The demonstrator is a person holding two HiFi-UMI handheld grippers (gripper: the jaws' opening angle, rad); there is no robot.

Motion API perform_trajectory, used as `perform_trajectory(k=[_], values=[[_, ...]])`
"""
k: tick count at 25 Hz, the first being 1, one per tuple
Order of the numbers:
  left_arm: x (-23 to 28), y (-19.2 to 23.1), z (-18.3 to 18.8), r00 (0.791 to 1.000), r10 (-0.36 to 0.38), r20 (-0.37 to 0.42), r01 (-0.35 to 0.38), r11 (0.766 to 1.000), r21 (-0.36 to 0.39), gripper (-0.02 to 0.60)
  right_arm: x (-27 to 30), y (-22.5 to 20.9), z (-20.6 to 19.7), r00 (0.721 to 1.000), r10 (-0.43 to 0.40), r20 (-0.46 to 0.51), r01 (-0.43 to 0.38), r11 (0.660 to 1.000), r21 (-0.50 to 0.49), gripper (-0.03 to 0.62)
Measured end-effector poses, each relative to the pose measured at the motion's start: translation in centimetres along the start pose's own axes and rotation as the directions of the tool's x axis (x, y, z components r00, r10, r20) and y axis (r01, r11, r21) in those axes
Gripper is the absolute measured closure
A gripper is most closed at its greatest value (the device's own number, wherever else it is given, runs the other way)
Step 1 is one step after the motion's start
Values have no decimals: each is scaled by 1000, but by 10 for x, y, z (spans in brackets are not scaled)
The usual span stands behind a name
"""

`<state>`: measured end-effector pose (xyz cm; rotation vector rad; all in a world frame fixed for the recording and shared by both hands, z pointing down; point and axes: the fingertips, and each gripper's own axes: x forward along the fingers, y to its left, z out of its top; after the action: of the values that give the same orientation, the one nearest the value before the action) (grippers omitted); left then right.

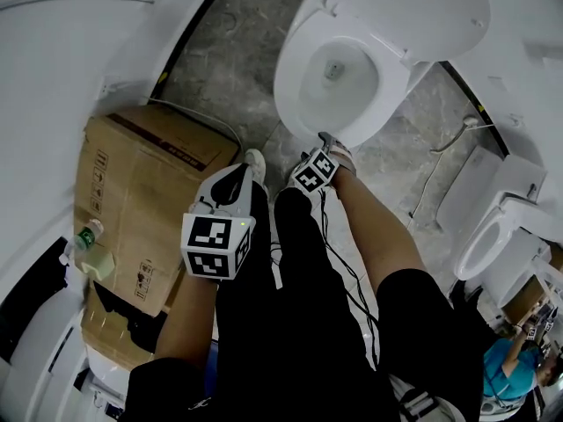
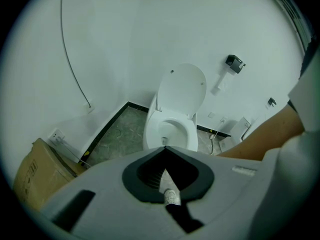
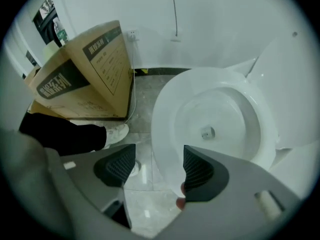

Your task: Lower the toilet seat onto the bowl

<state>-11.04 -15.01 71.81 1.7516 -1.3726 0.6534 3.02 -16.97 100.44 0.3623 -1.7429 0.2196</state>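
The white toilet seat lies flat on the bowl, while the lid stands raised behind it. In the right gripper view the seat's front rim sits between the jaws of my right gripper. That gripper is open: its right pad hangs over the rim and its left pad is over the floor. In the head view the right gripper hovers at the front edge of the bowl. My left gripper is shut and empty. It stays back by my left leg, pointing toward the toilet.
A large cardboard box stands on the floor at the left, with a green bottle beside it. Another toilet stands at the right and a person in teal is at the lower right. My shoes rest in front of the bowl.
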Motion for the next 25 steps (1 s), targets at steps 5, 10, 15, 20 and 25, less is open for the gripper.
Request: perform_trajectory(k=[5, 10, 15, 20, 25], values=[[-9, -7, 27, 1000, -9, 27, 9, 1000, -9, 572, -63, -12, 10, 987, -117, 107, 99, 981, 165, 586], [-14, -27, 63, 997, -46, 58, 44, 998, 34, 572, -134, -41, 21, 962, -210, 175, 117, 895, 431, 588], [-34, -57, 109, 988, -107, 110, 95, 990, 108, 572, -220, -74, 24, 912, -352, 209, 161, 778, 608, 588], [-60, -83, 151, 974, -152, 167, 124, 978, 170, 572, -317, -105, 37, 819, -514, 254, 190, 661, 726, 588], [-95, -121, 188, 954, -199, 225, 165, 973, 163, 572, -427, -127, 53, 698, -635, 331, 135, 571, 810, 588]])
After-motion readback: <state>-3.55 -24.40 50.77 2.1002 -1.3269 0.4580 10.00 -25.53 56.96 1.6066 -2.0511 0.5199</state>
